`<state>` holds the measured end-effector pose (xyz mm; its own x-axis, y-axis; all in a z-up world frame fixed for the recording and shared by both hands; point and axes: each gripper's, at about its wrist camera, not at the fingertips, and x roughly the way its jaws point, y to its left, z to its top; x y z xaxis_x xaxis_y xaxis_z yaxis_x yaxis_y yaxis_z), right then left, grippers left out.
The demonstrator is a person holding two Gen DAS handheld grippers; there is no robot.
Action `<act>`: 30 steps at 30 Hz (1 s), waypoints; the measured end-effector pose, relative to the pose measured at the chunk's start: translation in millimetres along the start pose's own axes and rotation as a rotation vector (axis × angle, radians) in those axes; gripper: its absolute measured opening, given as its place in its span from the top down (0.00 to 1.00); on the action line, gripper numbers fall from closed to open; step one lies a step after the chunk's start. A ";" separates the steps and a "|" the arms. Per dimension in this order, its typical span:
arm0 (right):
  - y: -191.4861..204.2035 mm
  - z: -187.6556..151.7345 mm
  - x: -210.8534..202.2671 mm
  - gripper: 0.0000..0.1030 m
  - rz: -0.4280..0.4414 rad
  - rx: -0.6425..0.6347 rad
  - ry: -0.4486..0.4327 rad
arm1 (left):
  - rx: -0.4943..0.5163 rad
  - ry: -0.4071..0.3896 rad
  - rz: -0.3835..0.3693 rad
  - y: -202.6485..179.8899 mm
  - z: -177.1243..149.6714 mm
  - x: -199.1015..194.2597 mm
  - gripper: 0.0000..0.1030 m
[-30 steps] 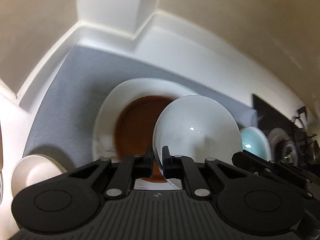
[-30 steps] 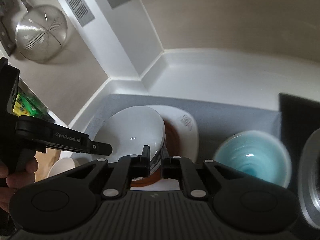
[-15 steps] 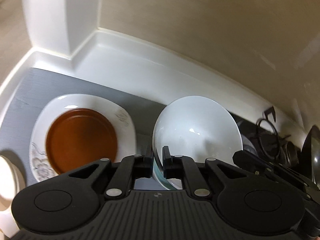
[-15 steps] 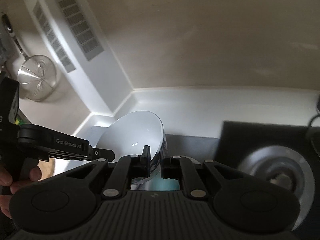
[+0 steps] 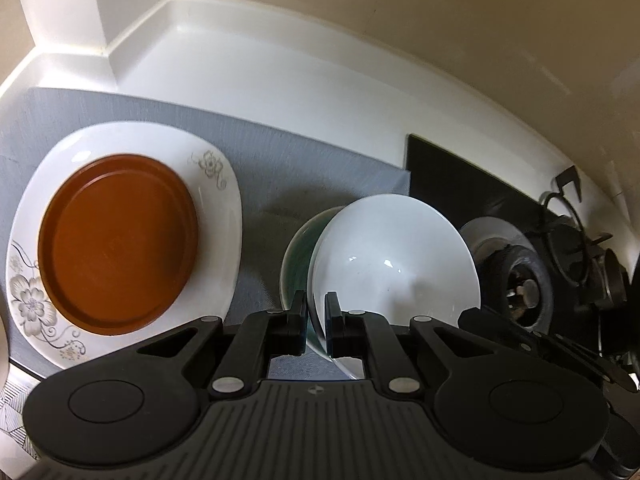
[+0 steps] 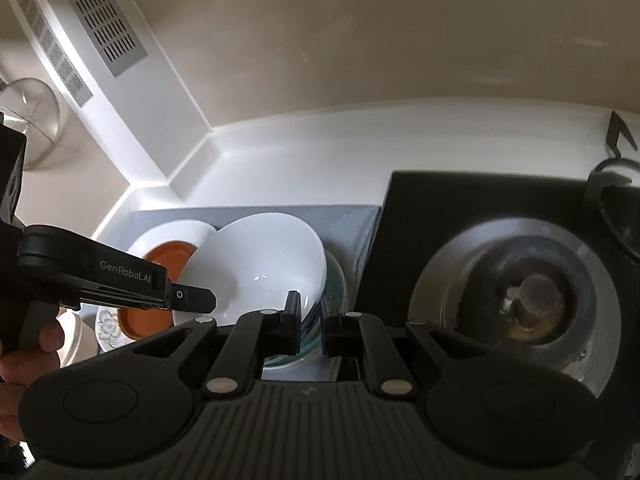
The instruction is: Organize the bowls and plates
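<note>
From the left wrist camera, a grey mat [image 5: 280, 168] covers a white counter. On its left side a brown plate [image 5: 116, 240] is already stacked on a white plate [image 5: 224, 208] with a flower print. To their right, the left gripper [image 5: 316, 322] is clenched on the near rim of a white bowl [image 5: 396, 264], held tilted directly above a teal bowl [image 5: 298, 256] that sits on the mat beside a stove burner [image 5: 516, 276]. From the right wrist camera, the right gripper [image 6: 310, 322] is clamped on the opposite rim of the same white bowl [image 6: 264, 268], so both hands carry it together; the left gripper [image 6: 120, 280] reaches in from the left. The teal bowl [image 6: 336, 284] shows just under the white one, though whether the two touch yet is hard to tell. The plates look sorted. The white bowl seems about to be nested into the teal one, and that and letting go remain. A pale dish [image 6: 74, 334] at the left edge may also still need placing.
</note>
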<state>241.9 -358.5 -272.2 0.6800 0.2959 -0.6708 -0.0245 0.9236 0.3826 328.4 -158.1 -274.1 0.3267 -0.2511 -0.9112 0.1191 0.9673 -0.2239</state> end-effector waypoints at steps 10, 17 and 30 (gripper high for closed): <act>-1.7 -1.3 23.5 0.91 -0.020 0.000 0.029 | -0.008 0.024 0.042 -3.0 2.0 17.4 0.91; -2.9 -2.7 32.1 0.91 -0.030 0.004 0.040 | -0.012 0.011 0.078 -8.2 1.6 22.3 0.91; -2.1 -1.3 35.8 0.89 -0.029 0.045 0.016 | -0.071 0.005 0.018 11.2 -6.1 0.5 0.86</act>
<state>265.3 -349.5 -297.8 0.6679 0.2733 -0.6922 0.0285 0.9200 0.3908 324.1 -147.2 -279.2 0.3236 -0.2340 -0.9168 0.0461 0.9717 -0.2317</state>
